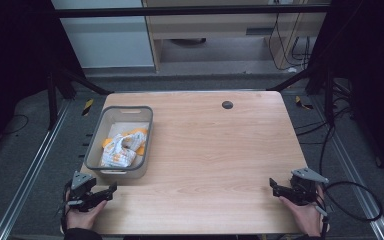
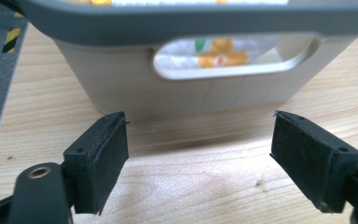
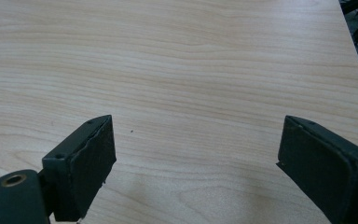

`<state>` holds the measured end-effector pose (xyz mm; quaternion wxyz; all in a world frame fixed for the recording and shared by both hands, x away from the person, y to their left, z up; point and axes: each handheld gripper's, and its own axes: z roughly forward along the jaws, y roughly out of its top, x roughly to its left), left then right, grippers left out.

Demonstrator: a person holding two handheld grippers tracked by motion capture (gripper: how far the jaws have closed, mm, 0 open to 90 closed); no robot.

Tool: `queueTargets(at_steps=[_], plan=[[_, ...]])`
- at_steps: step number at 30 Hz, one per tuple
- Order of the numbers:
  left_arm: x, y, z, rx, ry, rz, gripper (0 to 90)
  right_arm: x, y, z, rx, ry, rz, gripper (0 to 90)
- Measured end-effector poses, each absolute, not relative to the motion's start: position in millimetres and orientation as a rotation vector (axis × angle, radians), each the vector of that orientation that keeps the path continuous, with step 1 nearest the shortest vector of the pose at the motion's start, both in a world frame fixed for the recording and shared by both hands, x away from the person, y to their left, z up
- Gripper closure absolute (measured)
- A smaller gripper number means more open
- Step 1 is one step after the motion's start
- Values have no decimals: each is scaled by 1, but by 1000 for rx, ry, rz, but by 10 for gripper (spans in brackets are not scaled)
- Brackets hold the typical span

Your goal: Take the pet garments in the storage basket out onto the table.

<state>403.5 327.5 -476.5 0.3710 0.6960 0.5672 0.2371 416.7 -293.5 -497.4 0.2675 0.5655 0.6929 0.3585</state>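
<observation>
A grey plastic basket stands on the left side of the wooden table, with white and orange crumpled packets lying in it. My left gripper rests at the front left corner, just in front of the basket, open with nothing between its jaws. The left gripper view looks at the basket's near wall and its handle slot, through which the packets show; my left gripper is spread wide. At the front right my right gripper is open over bare wood, and in its own view my right gripper holds nothing.
The wooden table has a small black round grommet near its far edge. A black cable loops off the right gripper beyond the table's right edge. Metal frame rails and dark floor surround the table.
</observation>
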Motion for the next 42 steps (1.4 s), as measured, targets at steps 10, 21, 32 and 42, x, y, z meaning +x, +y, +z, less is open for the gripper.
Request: queueTargets(at_steps=[10, 21, 32, 42], plan=[[396, 330, -462, 1740, 1423, 615, 195, 413, -285, -496, 1494, 1893, 982, 100], [391, 332, -445, 1703, 1401, 632, 196, 412, -284, -496, 1487, 1893, 993, 97], [390, 331, -425, 1680, 1358, 643, 196, 413, -284, -496, 1476, 1894, 1003, 90], [397, 328, -408, 1687, 1322, 648, 196, 413, -285, -496, 1476, 1897, 1006, 86]])
